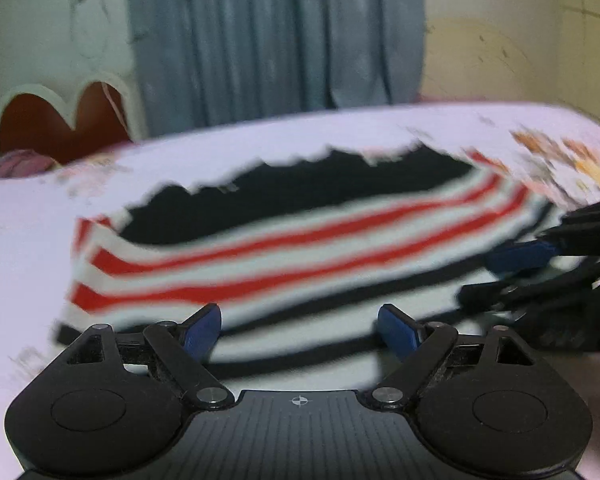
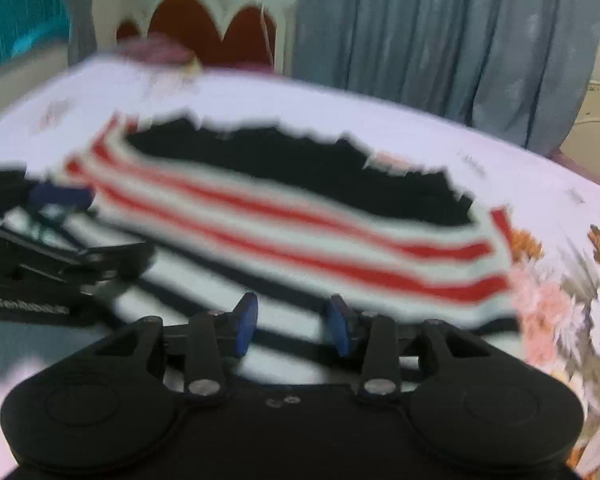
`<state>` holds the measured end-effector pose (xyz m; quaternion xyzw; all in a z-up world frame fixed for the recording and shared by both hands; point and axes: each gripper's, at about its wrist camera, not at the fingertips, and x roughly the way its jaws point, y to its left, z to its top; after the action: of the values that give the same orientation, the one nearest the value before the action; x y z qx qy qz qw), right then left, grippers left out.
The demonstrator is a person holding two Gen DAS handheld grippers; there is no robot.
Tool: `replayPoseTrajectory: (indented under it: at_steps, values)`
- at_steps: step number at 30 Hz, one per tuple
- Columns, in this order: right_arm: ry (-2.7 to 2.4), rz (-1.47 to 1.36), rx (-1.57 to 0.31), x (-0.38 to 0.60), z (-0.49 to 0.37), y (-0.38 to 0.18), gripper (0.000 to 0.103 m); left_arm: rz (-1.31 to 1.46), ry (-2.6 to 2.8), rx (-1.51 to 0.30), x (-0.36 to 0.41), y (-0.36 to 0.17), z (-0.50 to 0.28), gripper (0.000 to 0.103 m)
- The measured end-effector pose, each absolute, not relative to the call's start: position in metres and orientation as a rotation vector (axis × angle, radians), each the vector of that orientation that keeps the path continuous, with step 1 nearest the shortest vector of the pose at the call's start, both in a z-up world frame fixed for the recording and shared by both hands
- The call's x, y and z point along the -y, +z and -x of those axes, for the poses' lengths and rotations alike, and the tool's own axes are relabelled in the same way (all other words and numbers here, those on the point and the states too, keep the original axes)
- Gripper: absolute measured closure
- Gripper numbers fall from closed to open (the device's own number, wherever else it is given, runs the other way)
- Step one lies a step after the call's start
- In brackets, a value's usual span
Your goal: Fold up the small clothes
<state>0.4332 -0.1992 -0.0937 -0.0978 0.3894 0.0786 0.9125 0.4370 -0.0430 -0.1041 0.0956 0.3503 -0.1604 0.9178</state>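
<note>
A small striped garment lies on the bed, with red, white and black stripes and a black band at its far side; it also shows in the right wrist view. My left gripper is open over the garment's near edge, holding nothing. My right gripper is open over the near black-and-white stripes, also empty. The right gripper shows at the right of the left wrist view, and the left gripper at the left of the right wrist view. Both views are motion-blurred.
The bed sheet is pale lilac with a flower print at the right. A white and red headboard and a pink pillow lie at the far end. Grey-blue curtains hang behind the bed.
</note>
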Motion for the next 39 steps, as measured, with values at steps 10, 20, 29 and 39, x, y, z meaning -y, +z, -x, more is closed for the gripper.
replayPoseTrajectory:
  at_steps: [10,20,29,39]
  values:
    - [0.104,0.212,-0.782,0.218,-0.397,-0.083,0.069,-0.188,-0.216,-0.697,-0.003,-0.099,-0.420,0.018]
    - [-0.024,0.197,-0.861,0.280,-0.380,-0.081,0.091,-0.146,-0.122,-0.712,-0.060,-0.097,-0.416,0.031]
    - [-0.056,0.162,-0.843,0.287,-0.380,-0.074,0.091,-0.130,-0.102,-0.731,-0.063,-0.098,-0.417,0.031]
    - [-0.071,0.160,-0.841,0.289,-0.378,-0.076,0.079,-0.181,-0.098,-0.770,-0.058,-0.111,-0.423,0.031]
